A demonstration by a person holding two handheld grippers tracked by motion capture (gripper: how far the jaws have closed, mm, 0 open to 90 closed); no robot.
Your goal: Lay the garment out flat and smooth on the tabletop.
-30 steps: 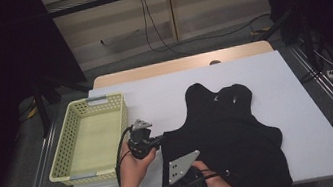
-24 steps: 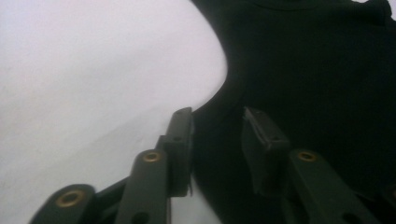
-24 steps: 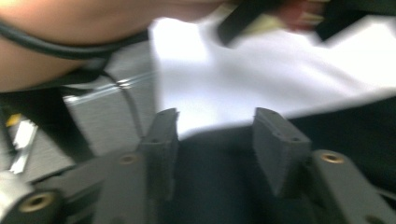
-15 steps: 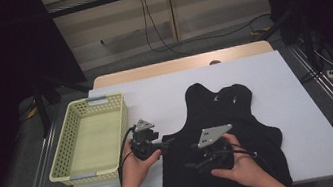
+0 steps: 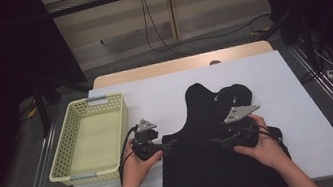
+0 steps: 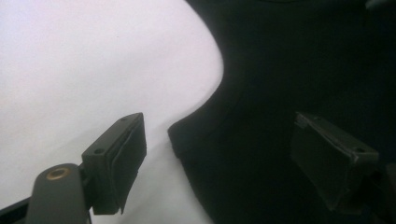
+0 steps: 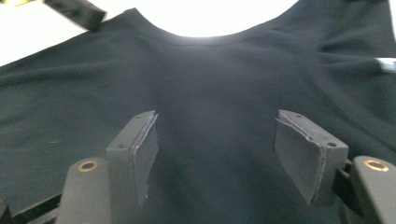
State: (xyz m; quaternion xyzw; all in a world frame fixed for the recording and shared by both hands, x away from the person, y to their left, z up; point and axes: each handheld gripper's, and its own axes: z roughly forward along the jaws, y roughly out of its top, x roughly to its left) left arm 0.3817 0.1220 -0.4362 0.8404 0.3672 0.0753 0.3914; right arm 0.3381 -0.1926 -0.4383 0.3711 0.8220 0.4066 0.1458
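Since 0.5 s ago the right claw [image 5: 218, 141] has slid rightward across the black garment [image 5: 216, 166]. The left claw [image 5: 168, 144], jaws wide, straddles the garment's left edge on the white worktop [image 5: 154, 95]; the right claw, also wide, hovers over the cloth.

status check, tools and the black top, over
Left tool open at the top's left edge, one jaw over white table. Right tool open above the cloth, nothing held. Basket off left, nothing in the way.
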